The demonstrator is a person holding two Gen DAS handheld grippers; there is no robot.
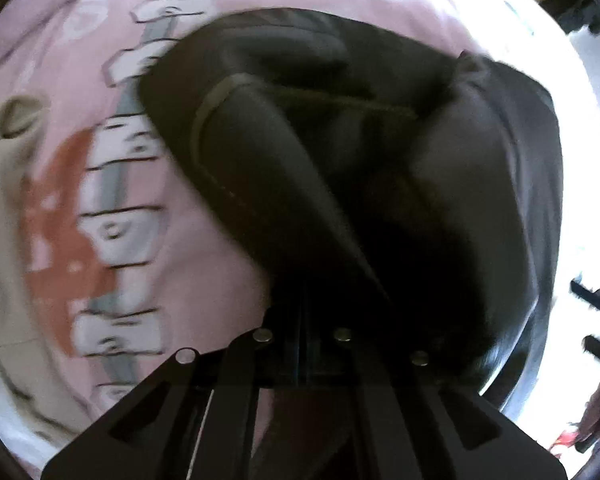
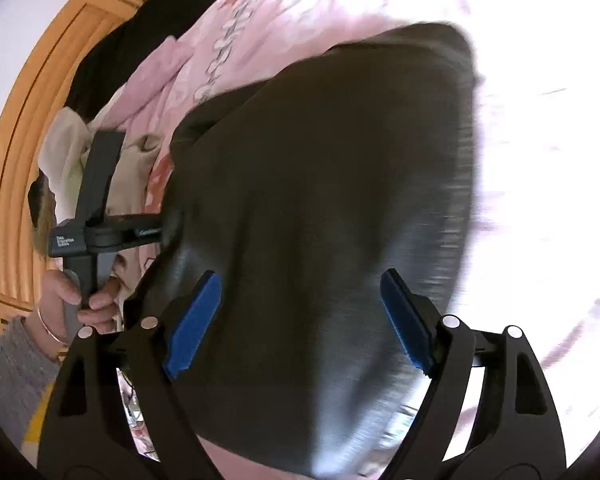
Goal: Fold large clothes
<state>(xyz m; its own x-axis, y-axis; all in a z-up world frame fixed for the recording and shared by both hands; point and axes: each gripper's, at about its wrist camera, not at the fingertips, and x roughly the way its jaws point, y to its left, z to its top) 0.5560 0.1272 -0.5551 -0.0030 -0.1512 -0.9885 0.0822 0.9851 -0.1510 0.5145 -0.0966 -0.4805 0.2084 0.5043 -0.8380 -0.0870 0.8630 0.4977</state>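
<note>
A large dark grey garment lies on a pink printed bedsheet. In the left wrist view the garment bunches up right at my left gripper, whose jaws are closed together on its fabric. The right wrist view shows that left gripper pinching the garment's left edge. My right gripper is open above the garment's near part, blue pads wide apart, nothing between them.
A beige cloth and a black cloth lie at the bed's left side beside a wooden headboard. The pink sheet carries a grey and white printed stripe. The right side is overexposed.
</note>
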